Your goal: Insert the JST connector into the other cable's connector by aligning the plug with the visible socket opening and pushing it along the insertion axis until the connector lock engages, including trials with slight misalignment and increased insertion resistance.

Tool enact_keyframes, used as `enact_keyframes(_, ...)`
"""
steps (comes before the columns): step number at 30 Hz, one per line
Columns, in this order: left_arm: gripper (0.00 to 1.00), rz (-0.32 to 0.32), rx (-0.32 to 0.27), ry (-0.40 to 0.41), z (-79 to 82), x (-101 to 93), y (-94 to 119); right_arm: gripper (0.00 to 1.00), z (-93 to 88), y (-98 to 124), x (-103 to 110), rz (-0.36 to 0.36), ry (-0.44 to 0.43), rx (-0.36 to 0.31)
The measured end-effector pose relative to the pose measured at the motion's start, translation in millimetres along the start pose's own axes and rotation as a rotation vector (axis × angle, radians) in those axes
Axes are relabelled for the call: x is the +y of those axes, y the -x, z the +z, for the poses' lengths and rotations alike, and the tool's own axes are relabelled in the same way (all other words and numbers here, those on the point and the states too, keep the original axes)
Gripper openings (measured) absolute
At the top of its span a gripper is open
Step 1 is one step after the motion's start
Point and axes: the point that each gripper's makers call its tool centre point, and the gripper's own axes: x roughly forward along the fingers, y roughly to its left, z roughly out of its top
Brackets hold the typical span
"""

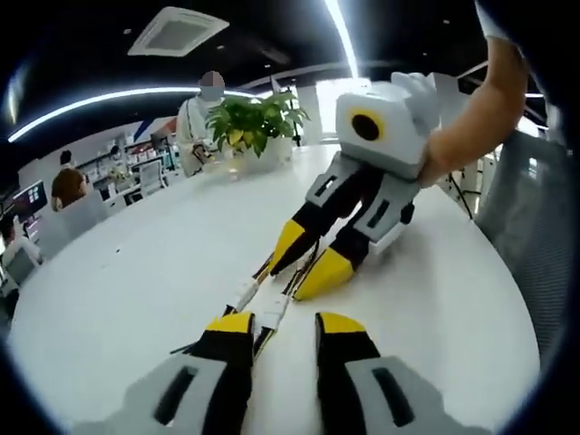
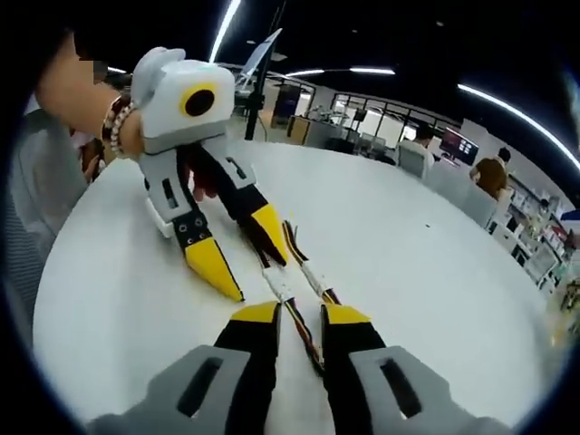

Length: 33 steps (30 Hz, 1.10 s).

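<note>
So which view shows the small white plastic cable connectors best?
The right gripper view: both small white plastic connectors lie in the open between the grippers on the white round table. The left gripper view shows them partly behind the yellow-tipped left gripper.

White round table (image 1: 136,290) took up most of both views. Potted green plant (image 1: 256,122) stood at its far edge in the left gripper view, a person in white (image 1: 195,118) standing just behind it. Square ceiling vent (image 1: 177,30) overhead, beside long light strips (image 1: 100,100). Right gripper view had seated people at desks with monitors (image 2: 453,143) well beyond the table.
</note>
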Motion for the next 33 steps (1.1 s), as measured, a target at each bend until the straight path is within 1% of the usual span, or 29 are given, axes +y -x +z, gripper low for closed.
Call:
enact_keyframes(1,0.48,-0.001,-0.002,0.018,0.4,0.1,-1,0.23,0.2,0,-1,-0.005,0.000,0.005)
enact_keyframes(2,0.56,-0.007,-0.002,0.016,0.4,-1.5,-2,0.24,-0.4,0,-2,-0.012,0.000,0.011)
enact_keyframes(3,0.59,-0.010,0.002,0.016,-0.5,-4.1,-1,0.22,-1.3,1,-2,-0.012,0.003,0.015)
enact_keyframes(5,0.52,-0.019,0.013,-0.005,-0.7,-8.4,2,0.20,-2.9,3,-1,-0.004,-0.003,0.025)
enact_keyframes(6,0.50,-0.016,0.017,-0.011,-0.6,-8.7,3,0.20,-2.0,5,-3,-0.010,-0.019,0.024)
enact_keyframes(7,0.50,-0.016,0.020,-0.011,0.0,-9.5,4,0.22,-0.2,7,-4,-0.017,-0.045,0.017)
enact_keyframes(9,0.56,-0.022,0.026,0.007,0.5,-11.3,6,0.26,6.4,11,-7,-0.019,-0.098,-0.008)
enact_keyframes(11,0.60,-0.018,0.022,0.009,4.4,-11.9,12,0.28,10.0,14,-9,-0.022,-0.106,-0.005)
enact_keyframes(12,0.60,-0.015,0.020,0.010,6.5,-11.3,14,0.29,11.4,16,-10,-0.026,-0.106,-0.005)
enact_keyframes(15,0.61,0.008,-0.010,0.039,18.2,-6.5,23,0.32,17.2,26,-15,-0.049,-0.105,-0.012)
enact_keyframes(17,0.64,0.020,-0.019,0.051,24.1,-4.7,28,0.36,21.3,33,-18,-0.056,-0.137,-0.022)
enact_keyframes(20,0.66,0.064,-0.042,0.060,38.3,1.5,40,0.39,28.1,44,-22,-0.076,-0.164,-0.034)
enact_keyframes(23,0.69,0.081,-0.038,0.082,48.1,3.1,49,0.41,36.8,55,-28,-0.104,-0.157,-0.052)
enact_keyframes(25,0.72,0.095,-0.040,0.054,55.2,3.4,55,0.43,40.6,63,-31,-0.119,-0.143,-0.054)
enact_keyframes(27,0.74,0.101,-0.043,0.054,62.3,3.4,62,0.45,43.5,72,-36,-0.133,-0.146,-0.056)
enact_keyframes(28,0.75,0.109,-0.040,0.064,64.2,4.4,64,0.45,44.8,75,-37,-0.136,-0.151,-0.058)
enact_keyframes(29,0.79,0.118,-0.015,0.107,62.7,5.2,69,0.45,45.8,79,-39,-0.141,-0.155,-0.058)
enact_keyframes(30,0.83,0.128,-0.007,0.133,62.5,6.0,73,0.45,47.1,85,-39,-0.143,-0.152,-0.058)
enact_keyframes(32,0.89,0.148,-0.020,0.153,66.6,7.0,81,0.45,49.7,94,-38,-0.140,-0.148,-0.062)
enact_keyframes(33,0.90,0.153,-0.024,0.152,68.0,5.9,85,0.46,51.2,98,-38,-0.144,-0.148,-0.069)
